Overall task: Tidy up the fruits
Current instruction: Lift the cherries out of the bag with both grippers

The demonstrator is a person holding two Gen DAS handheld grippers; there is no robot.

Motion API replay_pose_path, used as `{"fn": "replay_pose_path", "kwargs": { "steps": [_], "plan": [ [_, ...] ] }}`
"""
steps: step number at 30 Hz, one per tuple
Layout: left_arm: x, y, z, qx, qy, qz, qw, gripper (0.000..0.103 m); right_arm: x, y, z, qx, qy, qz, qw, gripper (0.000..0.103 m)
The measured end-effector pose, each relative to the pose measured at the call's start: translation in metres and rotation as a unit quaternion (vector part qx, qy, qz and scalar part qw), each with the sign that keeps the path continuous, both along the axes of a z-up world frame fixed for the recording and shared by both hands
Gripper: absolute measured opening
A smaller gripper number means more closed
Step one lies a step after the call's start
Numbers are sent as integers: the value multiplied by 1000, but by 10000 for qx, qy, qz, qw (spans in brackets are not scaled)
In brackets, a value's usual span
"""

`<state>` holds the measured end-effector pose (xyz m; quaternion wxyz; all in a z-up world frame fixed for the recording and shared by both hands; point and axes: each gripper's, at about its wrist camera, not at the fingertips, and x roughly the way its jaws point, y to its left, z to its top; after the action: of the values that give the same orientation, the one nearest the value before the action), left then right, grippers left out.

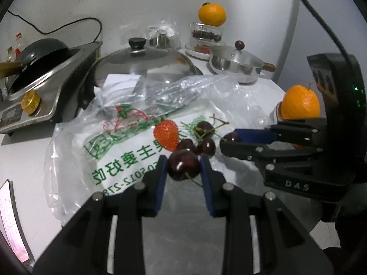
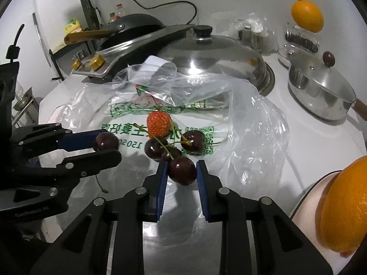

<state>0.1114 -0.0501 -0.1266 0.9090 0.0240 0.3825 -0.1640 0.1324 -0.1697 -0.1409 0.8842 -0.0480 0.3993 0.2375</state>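
Observation:
A strawberry (image 1: 166, 134) and several dark cherries (image 1: 206, 146) lie on a clear printed plastic bag (image 1: 75, 146) on the white counter. My left gripper (image 1: 183, 167) is shut on a dark cherry (image 1: 183, 165); it also shows in the right wrist view (image 2: 107, 143), holding that cherry (image 2: 106, 141). My right gripper (image 2: 181, 171) is shut on another dark cherry (image 2: 182, 170); in the left wrist view (image 1: 229, 138) it comes in from the right, with its cherry (image 1: 231, 137) at the fingertips. The strawberry (image 2: 158, 122) and loose cherries (image 2: 192, 140) sit just beyond.
A domed steel lid (image 1: 146, 61) and an induction cooker with a wok (image 1: 39, 78) stand behind the bag. A small lidded steel pot (image 1: 236, 64) is at the back right. One orange (image 1: 212, 15) tops a glass container, another orange (image 1: 300, 103) sits at right.

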Motion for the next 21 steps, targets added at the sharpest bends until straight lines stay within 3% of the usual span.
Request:
{"fn": "replay_pose_path", "kwargs": {
  "steps": [21],
  "plan": [
    [-29, -24, 23, 83, -279, -119, 9995, 30, -50, -34, 38, 136, -413, -261, 9987, 27]
  ]
}}
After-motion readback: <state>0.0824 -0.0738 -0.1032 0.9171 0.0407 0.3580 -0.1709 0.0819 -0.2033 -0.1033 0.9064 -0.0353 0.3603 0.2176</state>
